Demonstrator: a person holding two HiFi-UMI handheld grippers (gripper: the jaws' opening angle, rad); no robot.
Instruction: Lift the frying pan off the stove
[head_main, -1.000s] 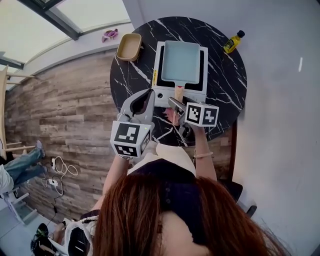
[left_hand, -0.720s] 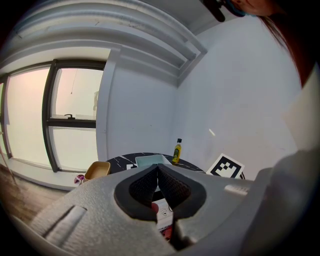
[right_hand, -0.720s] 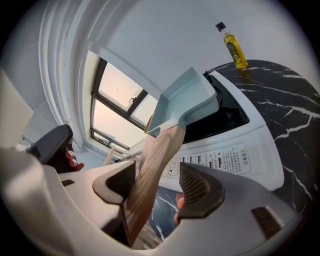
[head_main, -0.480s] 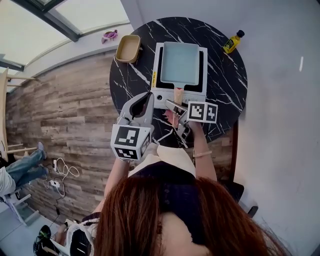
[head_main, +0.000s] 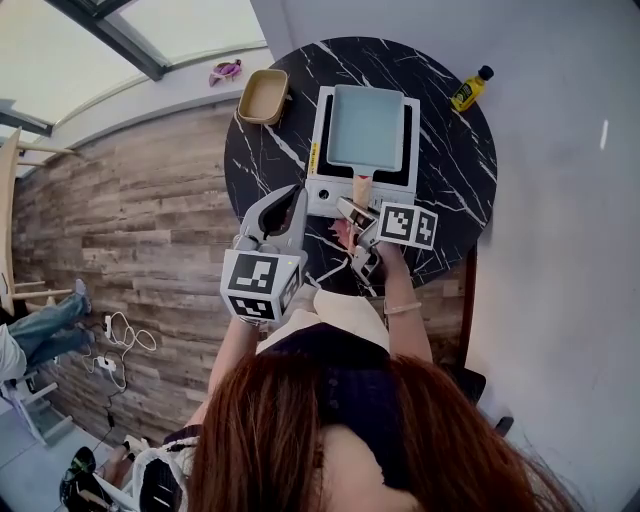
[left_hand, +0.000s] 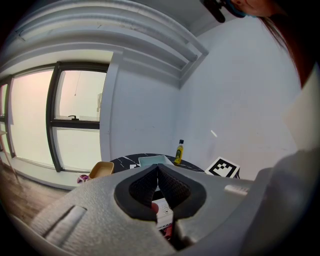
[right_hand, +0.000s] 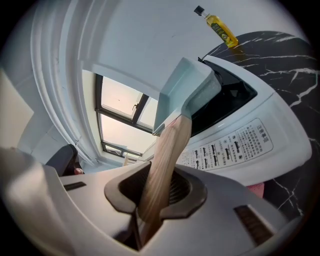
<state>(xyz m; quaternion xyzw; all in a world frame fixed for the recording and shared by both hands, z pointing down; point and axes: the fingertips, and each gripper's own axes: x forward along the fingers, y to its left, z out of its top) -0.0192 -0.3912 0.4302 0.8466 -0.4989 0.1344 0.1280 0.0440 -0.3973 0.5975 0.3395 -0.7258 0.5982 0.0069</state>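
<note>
- On the round black marble table (head_main: 452, 190), a white portable stove (head_main: 331, 196) carries the pale blue rectangular frying pan (head_main: 366, 126), which sits flat on the burner.
- The pan's wooden handle (head_main: 361, 187) sticks out over the stove's front panel towards the person.
- The right gripper (right_hand: 159, 192) has that handle between its jaws. They are closing on it, narrowed to about the width of the wood, and the dark ribbed pads (right_hand: 179, 189) lie against its sides.
- In the right gripper view the handle runs up from the jaws to the pan's near corner, with the printed control panel just beside it.
- The left gripper (left_hand: 157, 172) holds nothing. Its jaws are together, the tips meeting, with only the hollow between the pads left open behind them.
- From the head view it hangs over the near left edge of the table, just beside the stove's front corner, touching neither stove nor pan.
- A yellow bottle (head_main: 468, 89) stands near the table's far right edge, and a tan tray (head_main: 263, 97) lies at the far left, both apart from the stove.
</note>
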